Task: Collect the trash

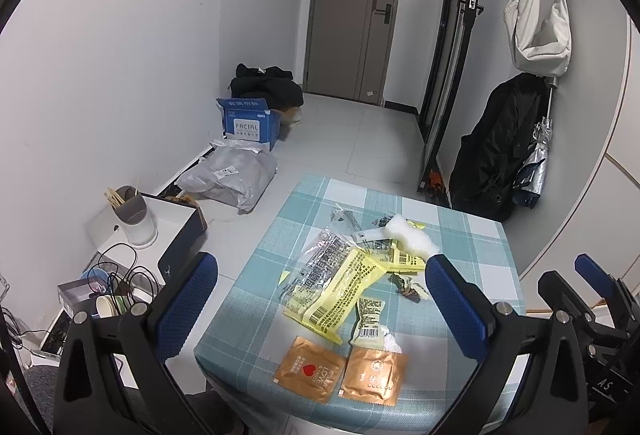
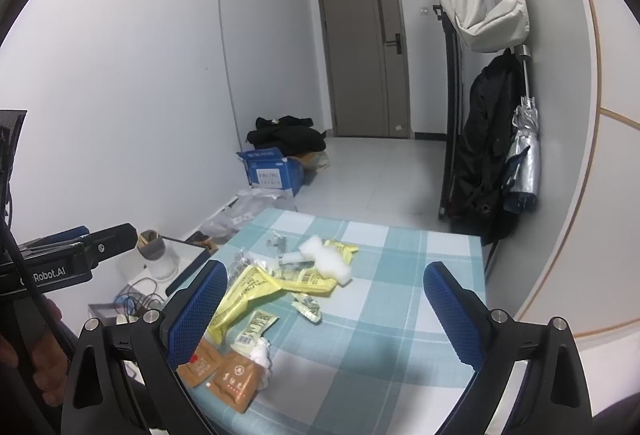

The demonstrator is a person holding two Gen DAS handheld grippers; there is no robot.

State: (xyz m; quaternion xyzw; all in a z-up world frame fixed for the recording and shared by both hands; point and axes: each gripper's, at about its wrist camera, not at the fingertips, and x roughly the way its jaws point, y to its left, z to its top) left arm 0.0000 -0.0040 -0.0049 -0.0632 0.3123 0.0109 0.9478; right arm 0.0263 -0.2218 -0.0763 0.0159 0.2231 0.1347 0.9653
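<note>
Both tongs hover wide and empty — left tongs (image 1: 322,301), right tongs (image 2: 326,309). Below them a yellow wrapper (image 1: 336,291) lies mid-desk (image 1: 472,247), two copper sachets (image 1: 340,375) at the near edge.

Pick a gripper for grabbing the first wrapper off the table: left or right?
Left, probably. The left gripper has open jaws framing the yellow wrapper and the brown sachets. The right gripper, also open, frames mostly bare tablecloth, with the trash off toward its left finger.
</note>
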